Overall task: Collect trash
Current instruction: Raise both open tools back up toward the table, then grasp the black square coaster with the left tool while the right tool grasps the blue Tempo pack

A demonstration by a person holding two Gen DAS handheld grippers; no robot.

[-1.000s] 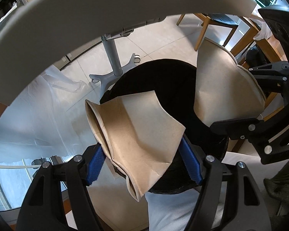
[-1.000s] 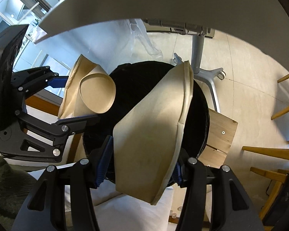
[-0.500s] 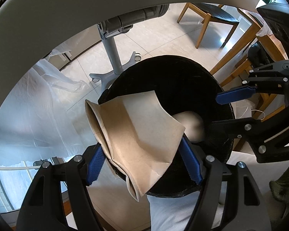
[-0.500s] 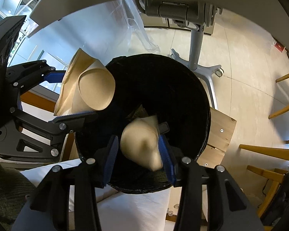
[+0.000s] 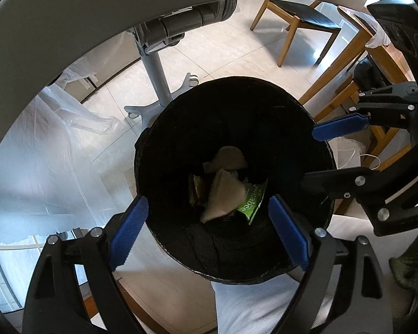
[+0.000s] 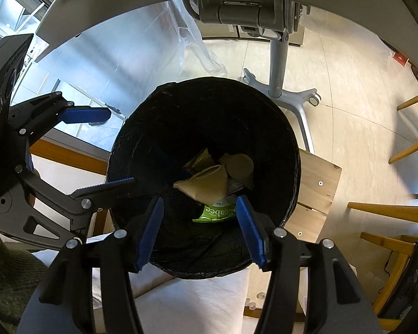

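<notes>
White desk edge [image 5: 69,22] arcs over the top of both views, w/ a grey wheeled stand [image 5: 153,78] on the tiled floor below it. Wooden chairs [image 5: 301,25] sit further off, clear plastic sheeting [image 5: 41,153] hangs at the window side.

Black bin [image 5: 164,144] sits directly under both tools, approx. centred. Inside, at the bottom: two crumpled brown paper cups [image 6: 206,183], one by the other, plus a green snack wrapper [image 6: 217,211] partly beneath them.

Left gripper [image 5: 209,231] hangs over the bin's near rim, jaws opening wide, nothing between the blue pads [image 5: 128,231]. Right gripper [image 6: 200,231] likewise over the rim, jaws opening but narrower, also empty; no cup touches either tool.
</notes>
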